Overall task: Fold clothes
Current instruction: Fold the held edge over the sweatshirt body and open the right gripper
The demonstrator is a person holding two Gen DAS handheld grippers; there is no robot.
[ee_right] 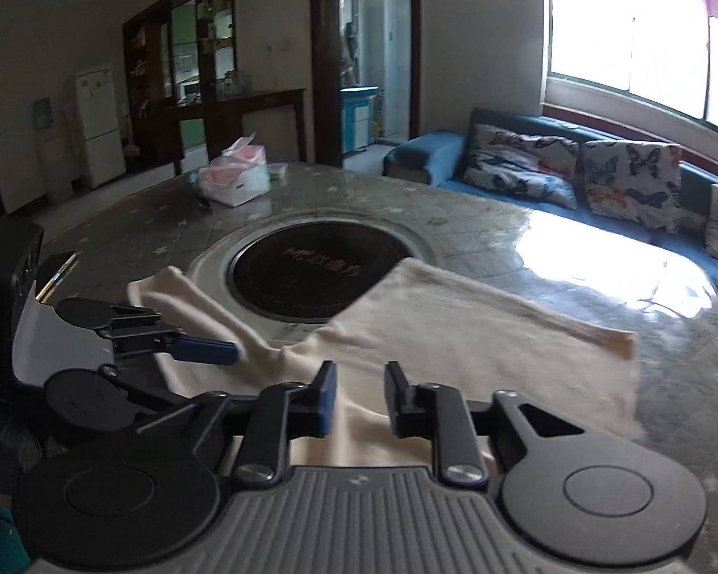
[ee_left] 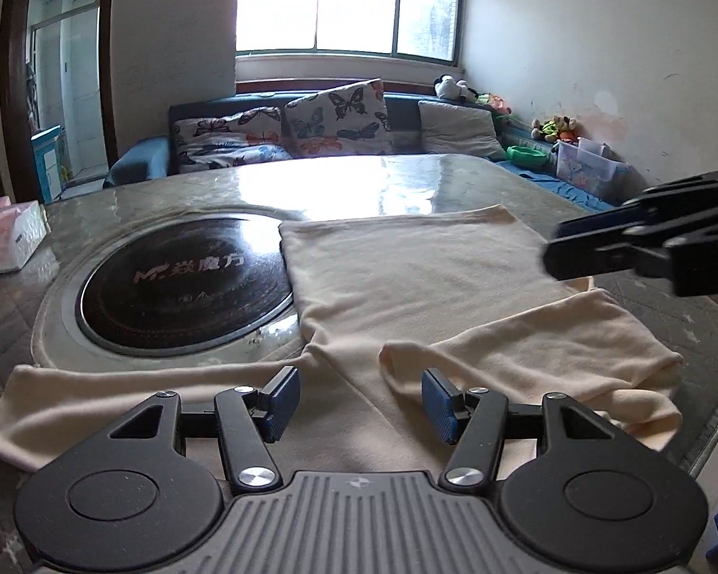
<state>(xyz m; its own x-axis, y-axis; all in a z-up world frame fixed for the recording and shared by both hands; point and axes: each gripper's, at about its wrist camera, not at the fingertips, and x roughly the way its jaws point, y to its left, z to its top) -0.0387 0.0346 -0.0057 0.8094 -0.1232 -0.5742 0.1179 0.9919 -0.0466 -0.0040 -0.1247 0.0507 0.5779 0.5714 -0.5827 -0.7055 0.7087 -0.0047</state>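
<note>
A cream long-sleeved top (ee_left: 407, 277) lies spread flat on the glass-topped table (ee_left: 359, 177). Its left sleeve (ee_left: 95, 392) stretches out flat to the left. Its right sleeve (ee_left: 550, 344) is folded across near the front. My left gripper (ee_left: 359, 404) is open and empty, just above the top's near edge. My right gripper (ee_right: 356, 399) is open and empty over the same garment (ee_right: 454, 330). It shows in the left wrist view (ee_left: 555, 258) above the top's right side. The left gripper appears in the right wrist view (ee_right: 225, 351) over the left sleeve.
A round black cooktop (ee_left: 186, 282) is set into the table, partly under the top. A tissue pack (ee_left: 5, 234) sits at the table's left. A black box (ee_right: 5, 296) stands at the near left. A sofa with butterfly cushions (ee_left: 335, 119) lies behind the table.
</note>
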